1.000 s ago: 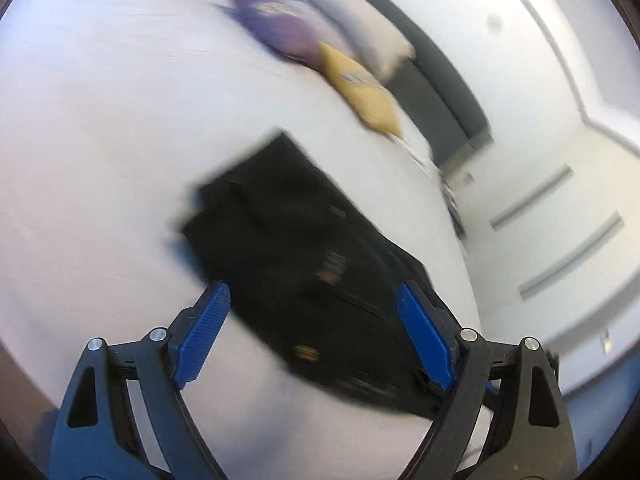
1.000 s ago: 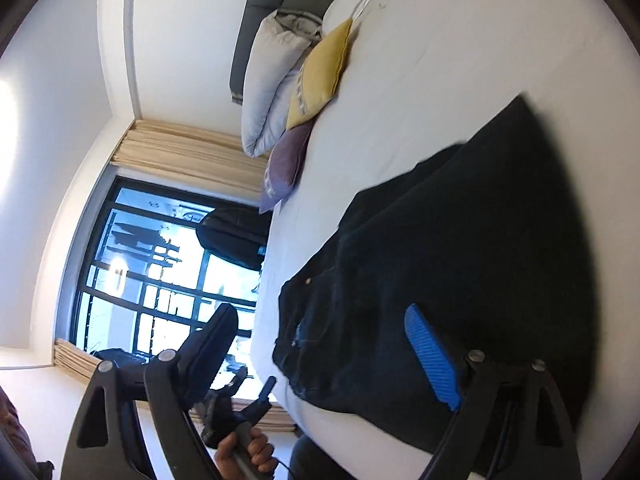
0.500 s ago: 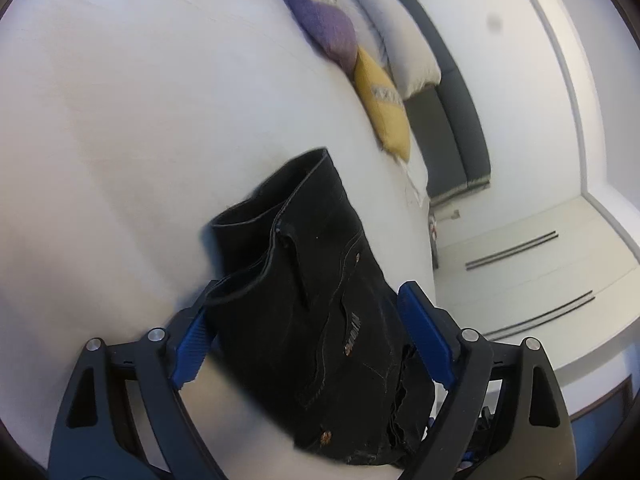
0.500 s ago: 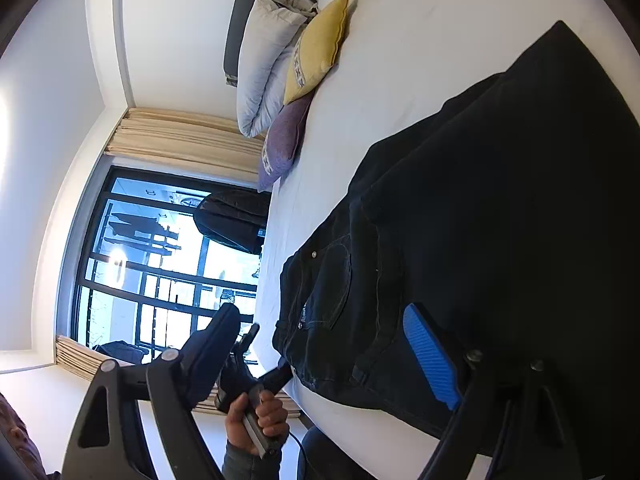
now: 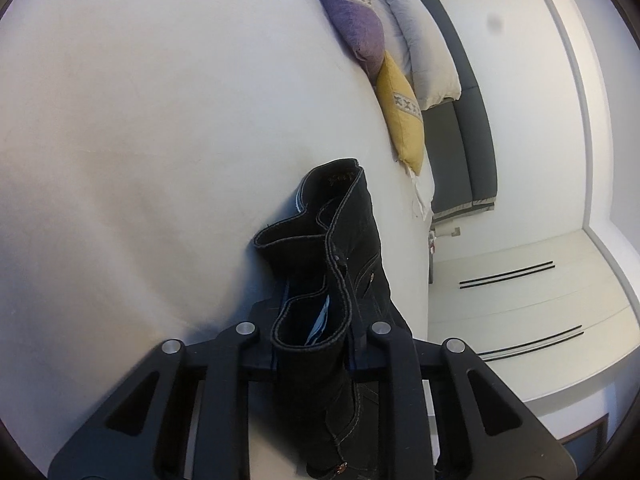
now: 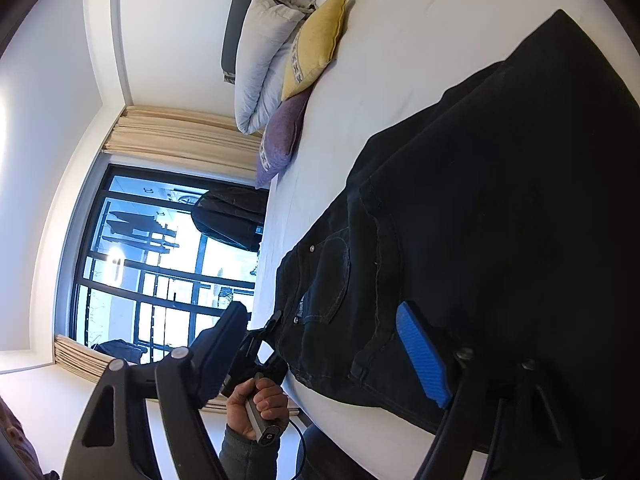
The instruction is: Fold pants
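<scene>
While pinched, black pants point(image 5: 344, 240) waistband bunched.

White bed point(image 5: 140, 140): black pants point(image 6: 500, 200), pillows point(image 5: 356, 20).

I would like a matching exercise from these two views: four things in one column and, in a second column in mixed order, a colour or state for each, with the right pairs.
Things:
1. left gripper
2. right gripper
3. cushion nearest the pants
4. cushion beside it

Colour or state:
a. purple
b. jaws wide apart, holding nothing
c. yellow
d. jaws shut on the waistband of the black pants

Pairs: 1-d, 2-b, 3-c, 4-a
</scene>
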